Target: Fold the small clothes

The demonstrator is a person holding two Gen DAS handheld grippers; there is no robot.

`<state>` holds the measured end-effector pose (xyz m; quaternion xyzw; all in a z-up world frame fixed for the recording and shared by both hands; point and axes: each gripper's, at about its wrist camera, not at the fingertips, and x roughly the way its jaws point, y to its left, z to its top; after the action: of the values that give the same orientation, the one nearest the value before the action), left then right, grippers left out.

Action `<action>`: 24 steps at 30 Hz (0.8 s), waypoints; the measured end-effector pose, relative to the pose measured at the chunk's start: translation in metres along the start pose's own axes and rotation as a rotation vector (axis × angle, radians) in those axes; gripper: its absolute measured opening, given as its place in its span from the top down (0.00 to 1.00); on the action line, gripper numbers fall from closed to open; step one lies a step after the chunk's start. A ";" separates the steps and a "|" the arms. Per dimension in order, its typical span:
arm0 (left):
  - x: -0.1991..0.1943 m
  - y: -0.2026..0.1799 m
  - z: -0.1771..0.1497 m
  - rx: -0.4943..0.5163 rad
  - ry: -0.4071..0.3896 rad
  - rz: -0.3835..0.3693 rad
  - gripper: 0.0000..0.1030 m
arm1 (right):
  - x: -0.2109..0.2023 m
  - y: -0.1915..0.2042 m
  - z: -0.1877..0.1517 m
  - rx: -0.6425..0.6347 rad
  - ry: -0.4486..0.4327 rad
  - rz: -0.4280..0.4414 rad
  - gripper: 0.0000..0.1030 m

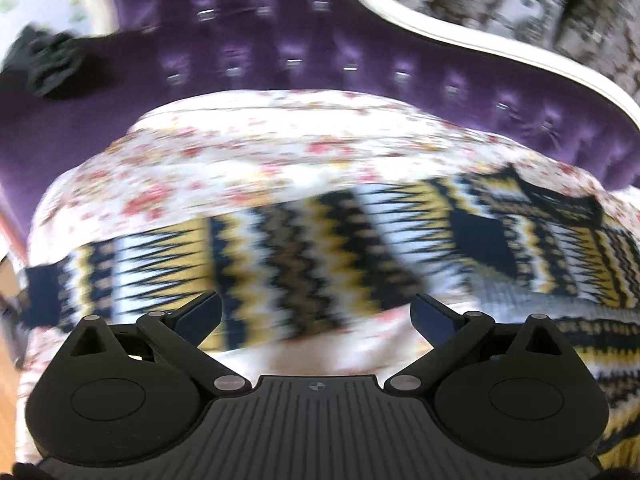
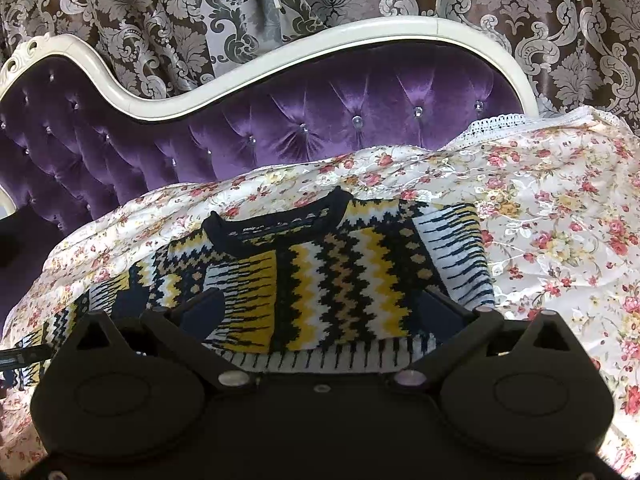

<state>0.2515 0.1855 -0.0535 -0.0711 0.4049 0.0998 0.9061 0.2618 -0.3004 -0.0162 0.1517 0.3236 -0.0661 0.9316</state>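
right wrist view, sharp. right gripper (image 2: 323, 312) nearest the lens, jaws spread wide, nothing between them. it sits over the lower hem of the sweater (image 2: 320, 280). whether the fingers (image 2: 208, 307) touch the knit, cannot tell. sweater: knit, zigzag bands in yellow, white, tan and dark navy. it lies flat on the floral sheet (image 2: 560, 208), navy collar (image 2: 276, 224) at the far end, ribbed hem nearest the gripper. one sleeve is folded across the body on the left side of the view; the other side shows a folded white-and-navy panel. beyond the sheet: a lace-edged corner of it (image 2: 496, 122), then the purple tufted sofa back (image 2: 320, 120) with a cream frame (image 2: 280, 56), then damask curtain (image 2: 520, 0).

left wrist view, heavily motion-blurred. left gripper (image 1: 316, 312) jaws also spread, empty, above the same sweater (image 1: 320, 248), seen here stretched across the frame with one sleeve running to the left edge. pattern detail not readable. floral sheet (image 1: 240, 152) beyond it, then sofa back (image 1: 280, 40), cream frame (image 1: 480, 40).

only in the left view: a dark crumpled item (image 1: 44, 64) on the purple seat, well apart from the sweater; a strip of wood-toned floor (image 1: 8, 360) at the lower left edge.

only in the right view: collar, label, lace trim.
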 end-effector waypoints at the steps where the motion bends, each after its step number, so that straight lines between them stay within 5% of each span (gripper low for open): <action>1: -0.002 0.014 -0.001 -0.022 -0.001 0.013 0.01 | 0.000 0.001 0.000 0.000 -0.001 0.001 0.00; 13: 0.003 0.139 -0.024 -0.405 0.037 0.046 0.02 | 0.009 0.019 -0.007 -0.045 0.021 0.012 0.00; 22: 0.039 0.145 -0.024 -0.415 0.122 -0.012 0.03 | 0.016 0.028 -0.013 -0.089 0.046 0.015 0.00; 24: 0.045 0.144 -0.025 -0.419 0.136 -0.024 0.10 | 0.017 0.028 -0.014 -0.094 0.048 0.012 0.00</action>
<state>0.2286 0.3254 -0.1101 -0.2692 0.4346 0.1657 0.8433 0.2732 -0.2697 -0.0302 0.1114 0.3477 -0.0418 0.9300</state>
